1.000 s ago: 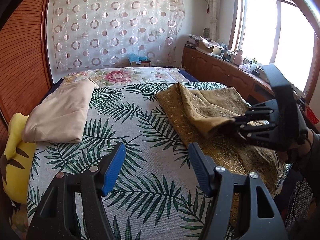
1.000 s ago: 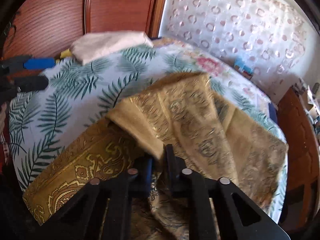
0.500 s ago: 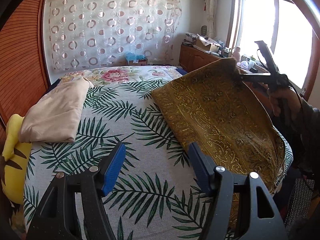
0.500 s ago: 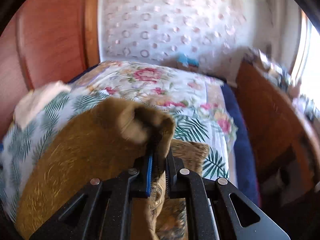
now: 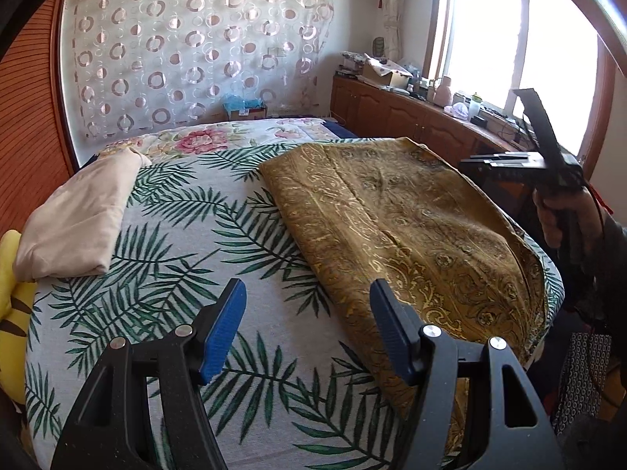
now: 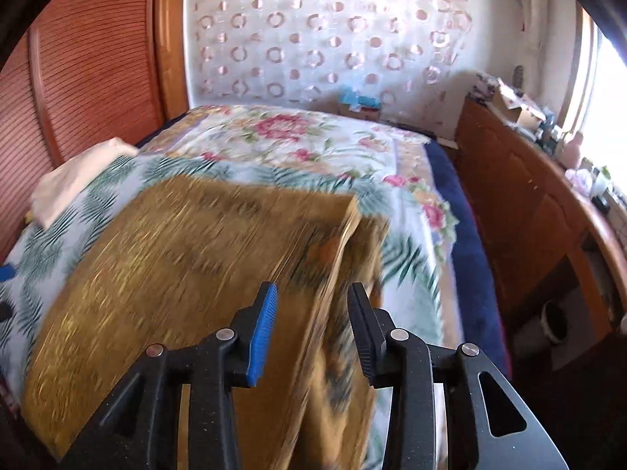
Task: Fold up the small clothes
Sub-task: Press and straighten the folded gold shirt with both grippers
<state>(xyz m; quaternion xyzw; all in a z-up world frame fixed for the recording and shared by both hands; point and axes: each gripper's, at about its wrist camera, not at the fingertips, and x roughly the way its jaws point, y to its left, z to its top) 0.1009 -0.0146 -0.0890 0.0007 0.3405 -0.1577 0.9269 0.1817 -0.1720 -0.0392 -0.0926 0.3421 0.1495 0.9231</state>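
Observation:
A golden-brown patterned cloth lies spread on the right half of the bed; it is blurred in the right wrist view, falling away from the jaws. My right gripper is open just above the cloth's near right corner, nothing between its fingers; in the left wrist view it hovers at the cloth's far right edge. My left gripper is open and empty, low over the palm-leaf bedspread left of the cloth.
A folded beige cloth lies at the bed's left side beside a yellow plush. A wooden cabinet with clutter runs along the right under the window. A wooden wardrobe stands at the left.
My right gripper had lifted the cloth's corner and swung it to the right, unfolding the cloth; it has now opened and let go. The cloth has dropped flat. My left gripper stayed put.

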